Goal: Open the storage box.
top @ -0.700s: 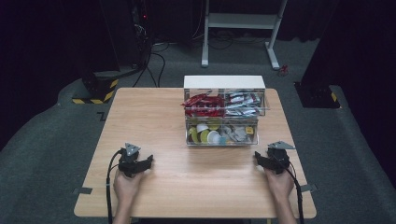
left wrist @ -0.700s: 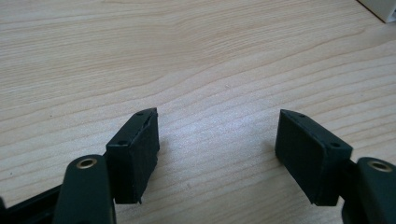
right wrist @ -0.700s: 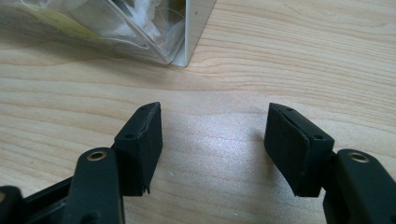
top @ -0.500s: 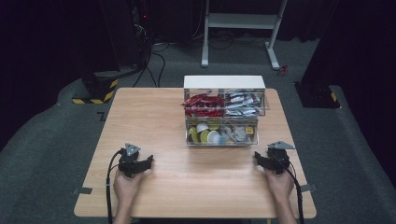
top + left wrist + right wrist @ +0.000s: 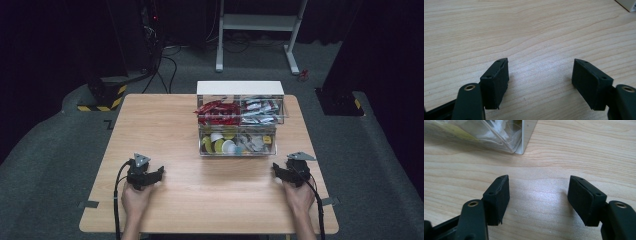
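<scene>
Both tools (left (image 5: 150, 176), right (image 5: 283, 172)) gaping, empty, on light wood table (image 5: 165, 130); grey carpet (image 5: 50, 165), dark room.

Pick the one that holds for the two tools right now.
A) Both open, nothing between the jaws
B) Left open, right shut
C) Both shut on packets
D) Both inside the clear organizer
A: the left tool and right tool each show spread jaws with bare wooden table between them, short of the clear organizer.
</scene>
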Tool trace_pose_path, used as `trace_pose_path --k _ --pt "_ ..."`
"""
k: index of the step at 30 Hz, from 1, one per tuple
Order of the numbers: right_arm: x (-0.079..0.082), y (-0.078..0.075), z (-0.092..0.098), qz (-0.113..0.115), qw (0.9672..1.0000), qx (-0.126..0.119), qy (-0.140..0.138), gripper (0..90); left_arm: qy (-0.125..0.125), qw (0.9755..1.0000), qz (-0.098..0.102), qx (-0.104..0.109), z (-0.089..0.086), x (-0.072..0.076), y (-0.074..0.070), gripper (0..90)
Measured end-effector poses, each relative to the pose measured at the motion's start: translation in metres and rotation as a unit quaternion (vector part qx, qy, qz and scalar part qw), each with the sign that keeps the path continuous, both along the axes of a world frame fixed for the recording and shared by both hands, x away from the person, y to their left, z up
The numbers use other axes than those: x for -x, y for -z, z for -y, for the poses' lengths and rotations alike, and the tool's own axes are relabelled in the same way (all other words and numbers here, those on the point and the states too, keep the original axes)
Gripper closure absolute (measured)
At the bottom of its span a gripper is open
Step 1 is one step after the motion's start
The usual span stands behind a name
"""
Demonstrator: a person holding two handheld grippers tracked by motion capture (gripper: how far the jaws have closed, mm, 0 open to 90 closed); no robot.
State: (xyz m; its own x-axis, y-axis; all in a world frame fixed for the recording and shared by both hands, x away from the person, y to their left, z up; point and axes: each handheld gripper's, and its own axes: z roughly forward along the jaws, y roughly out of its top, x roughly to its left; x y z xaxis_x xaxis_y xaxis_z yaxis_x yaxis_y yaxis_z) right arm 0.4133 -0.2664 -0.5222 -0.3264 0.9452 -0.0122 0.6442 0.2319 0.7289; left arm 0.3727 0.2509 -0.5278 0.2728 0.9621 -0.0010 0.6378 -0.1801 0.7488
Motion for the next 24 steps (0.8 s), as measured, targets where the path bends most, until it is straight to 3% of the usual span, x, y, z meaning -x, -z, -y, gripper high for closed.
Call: trace_pose_path --k 4,11,13,17,21,24 --pt "0.003 -0.001 0.001 -0.001 1.0 0.003 0.006 41.7 0.0 1.0 0.0 0.001 0.0 0.0 0.0 30.3" --pt "0.009 -0.003 0.002 -0.006 1.0 0.005 0.006 42.9 0.001 1.0 0.0 0.001 0.0 0.0 0.0 29.8" --pt "0.016 -0.005 0.001 -0.002 1.0 -0.006 0.003 43.9 0.002 1.0 -0.001 0.0 0.0 0.0 0.0 29.5" --pt "0.024 -0.01 -0.004 0.015 0.9996 -0.019 -0.015 44.3 0.002 1.0 -0.001 0.001 0.0 0.0 0.0 29.5" --pt "0.025 -0.014 -0.017 0.014 0.9984 0.032 -0.045 46.0 0.002 1.0 -0.001 0.002 0.0 0.0 0.0 29.3" --pt "0.027 -0.021 -0.018 0.019 0.9983 0.011 -0.054 47.8 0.002 1.0 -0.001 0.001 0.0 0.0 0.0 29.3"
